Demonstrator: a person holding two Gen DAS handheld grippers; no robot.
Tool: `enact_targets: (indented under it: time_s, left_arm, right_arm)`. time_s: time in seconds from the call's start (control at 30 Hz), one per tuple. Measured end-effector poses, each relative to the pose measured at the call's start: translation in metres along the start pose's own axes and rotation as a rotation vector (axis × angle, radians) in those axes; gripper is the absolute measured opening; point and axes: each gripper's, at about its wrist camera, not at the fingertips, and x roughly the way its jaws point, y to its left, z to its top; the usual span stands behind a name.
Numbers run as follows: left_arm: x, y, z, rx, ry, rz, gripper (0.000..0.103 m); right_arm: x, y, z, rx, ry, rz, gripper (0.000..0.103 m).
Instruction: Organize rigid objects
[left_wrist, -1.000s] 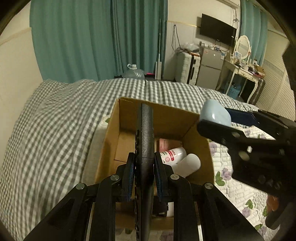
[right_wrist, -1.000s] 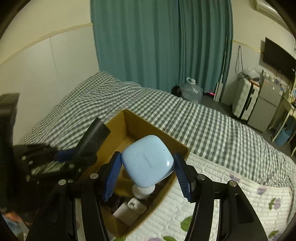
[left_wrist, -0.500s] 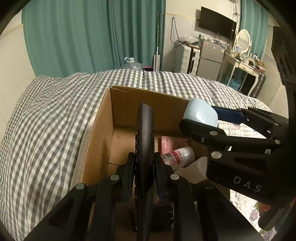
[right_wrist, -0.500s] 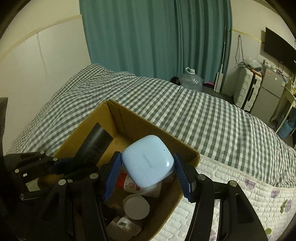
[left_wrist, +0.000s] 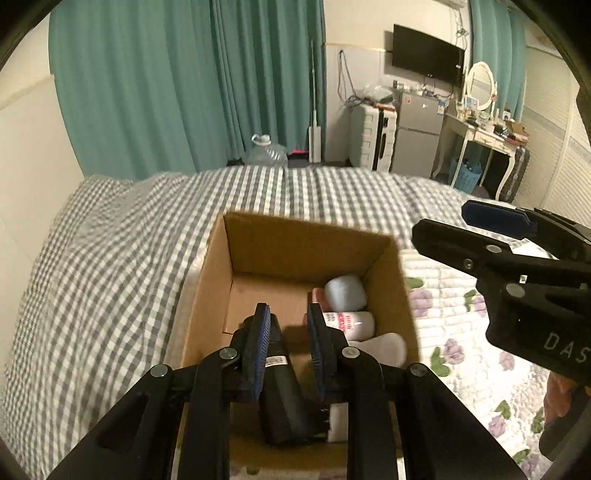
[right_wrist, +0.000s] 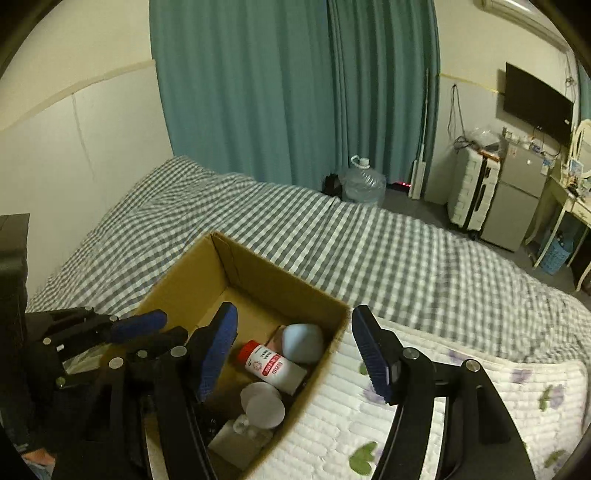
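Your left gripper (left_wrist: 285, 341) sits spread apart over a matte black remote (left_wrist: 282, 384) lying in the cardboard box (left_wrist: 207, 295). Your right gripper (right_wrist: 295, 354) is wide apart too, holding nothing. The smooth pale-blue earbud case (right_wrist: 303, 341) rests in the box beside a red-capped white bottle (right_wrist: 271, 363), on the gingham bedspread (right_wrist: 369, 251), teal curtains (right_wrist: 295, 85) behind.

Black grippers (left_wrist: 284, 345), blue ribbed pads (right_wrist: 373, 356), silver screws, "DAS" lettering.
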Motion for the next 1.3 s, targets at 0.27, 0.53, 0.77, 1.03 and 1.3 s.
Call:
enact_targets:
  time_s: [0.27, 0.53, 0.77, 1.03, 1.3]
  left_arm:
    - [-0.065, -0.013, 0.013, 0.018, -0.100, -0.006, 0.023]
    - [-0.119, -0.023, 0.003, 0.042, -0.225, 0.011, 0.035]
    - [-0.160, -0.033, -0.024, 0.036, -0.413, -0.027, 0.058]
    - [-0.156, -0.051, -0.067, 0.044, -0.494, -0.028, 0.070]
    - [-0.133, -0.064, -0.111, 0.056, -0.540, 0.014, 0.076]
  right_arm:
    - [-0.076, 0.002, 0.007, -0.004, -0.067, -0.053, 0.064]
    - [-0.133, 0.009, -0.003, -0.004, -0.116, -0.093, 0.064]
    - [-0.180, 0.006, -0.036, 0.011, -0.191, -0.176, 0.064]
    - [-0.214, 0.003, -0.089, 0.087, -0.294, -0.244, 0.076]
    - [-0.203, 0.003, -0.152, 0.123, -0.356, -0.339, 0.103]
